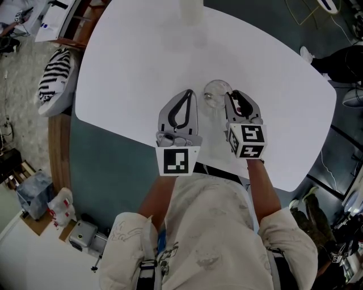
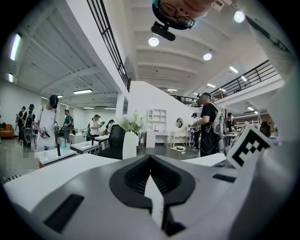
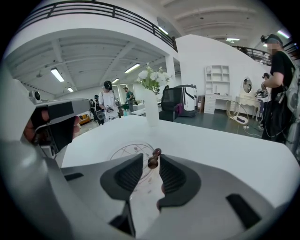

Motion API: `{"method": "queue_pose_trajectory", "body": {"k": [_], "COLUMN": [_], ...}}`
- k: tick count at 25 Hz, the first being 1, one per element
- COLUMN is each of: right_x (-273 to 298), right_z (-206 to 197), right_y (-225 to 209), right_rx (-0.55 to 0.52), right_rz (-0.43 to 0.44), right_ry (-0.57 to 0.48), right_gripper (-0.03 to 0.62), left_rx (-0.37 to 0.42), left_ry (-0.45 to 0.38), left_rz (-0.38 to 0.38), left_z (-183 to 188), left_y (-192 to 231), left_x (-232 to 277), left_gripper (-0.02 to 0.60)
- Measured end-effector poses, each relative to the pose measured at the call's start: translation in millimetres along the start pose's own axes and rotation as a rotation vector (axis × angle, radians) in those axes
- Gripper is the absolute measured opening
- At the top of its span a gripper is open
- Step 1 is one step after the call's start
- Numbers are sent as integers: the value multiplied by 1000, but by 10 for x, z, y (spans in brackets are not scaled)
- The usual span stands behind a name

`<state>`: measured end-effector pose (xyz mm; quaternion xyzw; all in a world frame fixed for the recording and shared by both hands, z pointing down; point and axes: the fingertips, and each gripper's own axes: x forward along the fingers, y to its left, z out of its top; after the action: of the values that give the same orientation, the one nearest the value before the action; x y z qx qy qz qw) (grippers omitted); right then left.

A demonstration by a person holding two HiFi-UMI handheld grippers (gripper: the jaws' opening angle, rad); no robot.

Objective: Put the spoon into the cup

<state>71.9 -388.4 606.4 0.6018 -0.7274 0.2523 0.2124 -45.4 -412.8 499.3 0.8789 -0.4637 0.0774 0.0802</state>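
Observation:
A clear glass cup point(image 1: 217, 92) stands on the white table point(image 1: 136, 62), between the tips of my two grippers. In the right gripper view its rim point(image 3: 125, 153) lies just beyond the jaws. The dark brown beaded handle of the spoon point(image 3: 156, 153) sticks up between the jaws of my right gripper point(image 3: 151, 159), leaning toward the right jaw, with a gap on the left side; the jaws stand open. The spoon's bowl end is hidden. My right gripper point(image 1: 229, 96) sits at the cup's right edge. My left gripper point(image 1: 189, 93) is just left of the cup, shut and empty point(image 2: 150, 160).
A white vase point(image 1: 191, 11) with flowers point(image 3: 152, 75) stands at the table's far edge. A black-and-white striped cushion point(image 1: 55, 76) lies left of the table. People stand and work at desks point(image 2: 49, 157) farther off in the hall.

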Motion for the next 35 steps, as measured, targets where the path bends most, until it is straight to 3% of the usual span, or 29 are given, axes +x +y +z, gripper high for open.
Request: {"method": "queue_pose_trajectory", "body": {"k": [3,7,23,35], "right_x": [-1,-51,-811,-1815], "right_z": [-12,-14,14,387], "right_y": [41,42,-163,-306], "right_rx": [-1,4,13,-19], "right_rz": [18,22,5,-15], "right_ry": [7,-10,-121,-331], "right_gripper": [140,164,166,166], "left_rx": [-2,13,50,89], "left_ry": [-6,-4,-73,-124], "left_rz": [2,6,55,112], "left_z": [24,34,330,608], "left_y": [20,1,-428,-819], "left_x": [-16,-70,-593,-1229], "left_gripper": [3,3,3,3]}}
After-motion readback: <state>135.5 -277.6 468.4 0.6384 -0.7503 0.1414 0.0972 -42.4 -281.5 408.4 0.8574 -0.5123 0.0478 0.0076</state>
